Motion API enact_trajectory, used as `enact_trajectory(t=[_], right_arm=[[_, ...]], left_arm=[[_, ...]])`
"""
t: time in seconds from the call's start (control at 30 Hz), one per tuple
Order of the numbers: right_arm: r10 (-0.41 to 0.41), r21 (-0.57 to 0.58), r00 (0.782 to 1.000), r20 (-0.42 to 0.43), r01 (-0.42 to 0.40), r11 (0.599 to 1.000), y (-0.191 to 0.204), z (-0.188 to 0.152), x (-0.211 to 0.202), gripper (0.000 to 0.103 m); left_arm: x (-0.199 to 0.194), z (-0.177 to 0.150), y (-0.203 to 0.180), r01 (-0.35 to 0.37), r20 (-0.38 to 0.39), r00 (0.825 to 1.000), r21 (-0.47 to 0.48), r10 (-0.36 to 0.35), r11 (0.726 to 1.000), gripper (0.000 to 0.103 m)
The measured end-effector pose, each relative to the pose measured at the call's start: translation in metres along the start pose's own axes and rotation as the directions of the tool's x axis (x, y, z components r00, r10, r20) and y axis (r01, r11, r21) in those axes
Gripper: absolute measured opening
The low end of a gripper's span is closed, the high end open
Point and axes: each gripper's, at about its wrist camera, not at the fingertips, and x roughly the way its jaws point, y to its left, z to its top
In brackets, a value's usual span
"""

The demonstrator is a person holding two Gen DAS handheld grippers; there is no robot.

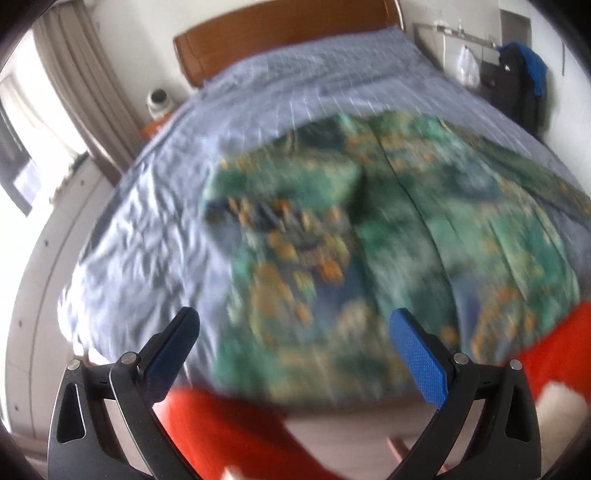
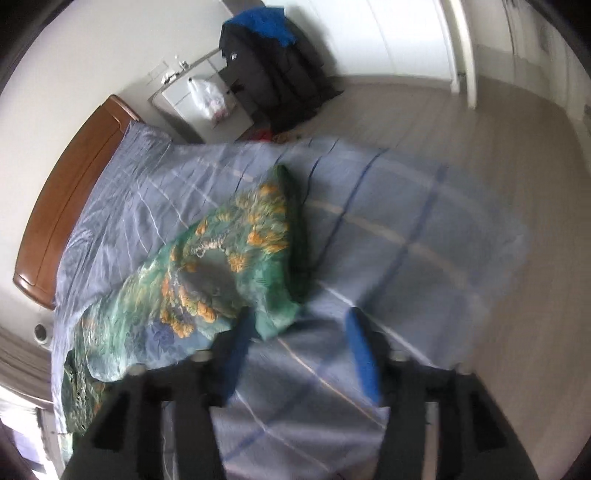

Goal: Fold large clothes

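Bedroom, blue checked bedsheet point(image 2: 388, 236): green floral garment point(image 2: 207, 273) lying part-folded, judged light, limp, slippery, best pinched at a hem corner; left gripper point(image 1: 295, 332) wide open, empty; right gripper point(image 2: 299, 332) half open, empty.

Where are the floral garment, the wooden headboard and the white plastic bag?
floral garment point(image 2: 207, 280), right wrist view, on its middle panel.
wooden headboard point(image 1: 280, 33), left wrist view, on its front face.
white plastic bag point(image 2: 210, 96), right wrist view, on its body.
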Motion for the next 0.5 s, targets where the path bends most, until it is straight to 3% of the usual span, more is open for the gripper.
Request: enact_trajectory(t=[0.1,0.2,0.3,0.4,0.47,0.5], right_arm=[[0.028,-0.106,0.999,0.041,-0.023,0.994,0.013,-0.022,-0.034,0.056],[0.092,-0.197,0.995,0.043,-0.082,0.977,0.037,-0.063,-0.062,0.062],[0.173,-0.244,0.985,0.000,-0.168,0.955,0.059,-0.107,-0.076,0.062],[0.220,-0.300,0.973,-0.062,-0.229,0.926,0.088,-0.145,-0.080,0.062],[0.249,-0.349,0.964,-0.092,-0.265,0.899,0.105,-0.166,-0.087,0.062],[0.259,-0.388,0.961,-0.098,-0.276,0.879,0.117,-0.178,-0.093,0.062]], left_arm=[[0.031,0.043,-0.003,0.067,0.021,0.997,0.065,-0.069,0.996,0.103],[0.076,0.075,-0.034,0.111,-0.011,0.994,0.216,-0.111,0.970,0.103],[0.136,0.086,-0.077,0.057,-0.051,0.998,0.359,-0.041,0.932,0.103],[0.187,0.084,-0.095,0.017,-0.111,0.993,0.416,0.032,0.909,0.102],[0.211,0.080,-0.089,-0.016,-0.135,0.988,0.408,0.078,0.913,0.086],[0.214,0.080,-0.080,-0.014,-0.144,0.987,0.385,0.075,0.923,0.053]])
